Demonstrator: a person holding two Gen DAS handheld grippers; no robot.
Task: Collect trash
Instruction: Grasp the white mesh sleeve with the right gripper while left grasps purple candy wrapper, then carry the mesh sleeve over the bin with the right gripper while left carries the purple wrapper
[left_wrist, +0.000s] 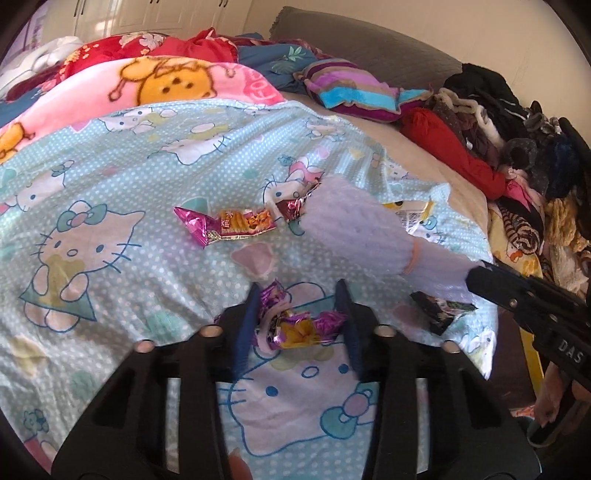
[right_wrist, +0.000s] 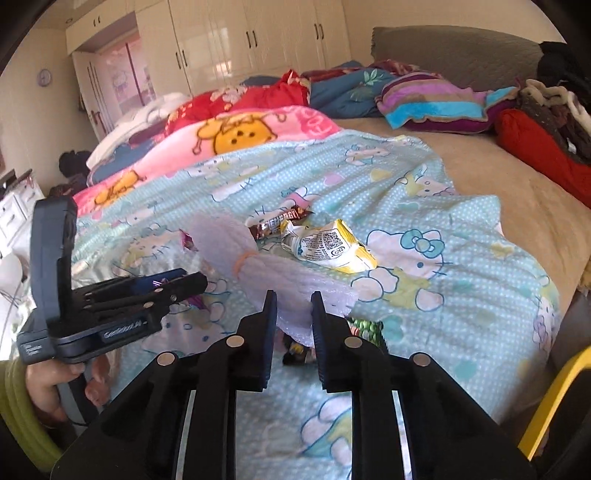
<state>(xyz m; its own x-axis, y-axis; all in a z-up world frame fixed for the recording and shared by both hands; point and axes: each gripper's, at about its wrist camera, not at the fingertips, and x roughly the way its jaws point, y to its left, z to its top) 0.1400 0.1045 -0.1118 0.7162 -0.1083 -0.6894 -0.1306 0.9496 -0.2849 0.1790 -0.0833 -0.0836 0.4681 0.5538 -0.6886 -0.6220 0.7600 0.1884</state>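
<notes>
My left gripper (left_wrist: 301, 314) is shut on a crumpled purple and yellow wrapper (left_wrist: 295, 328) lying on the Hello Kitty blanket (left_wrist: 110, 177). From the right wrist view the left gripper (right_wrist: 195, 282) shows side-on at the left. My right gripper (right_wrist: 294, 304) is shut on the near end of a white foam wrap (right_wrist: 280, 273) bound by an orange band, and it enters the left wrist view as the right gripper (left_wrist: 474, 277). Loose on the blanket lie a purple-orange wrapper (left_wrist: 225, 225), a brown bar wrapper (right_wrist: 280, 221), a yellow-white packet (right_wrist: 328, 243) and a dark wrapper (left_wrist: 439, 310).
Folded pink and red blankets (left_wrist: 166, 85) line the left side. A striped pillow (left_wrist: 354, 92) and a heap of clothes (left_wrist: 517, 155) lie at the right by the grey headboard (right_wrist: 454, 51). A yellow object (right_wrist: 554, 398) stands off the bed's right edge. White wardrobes (right_wrist: 240, 40) stand behind.
</notes>
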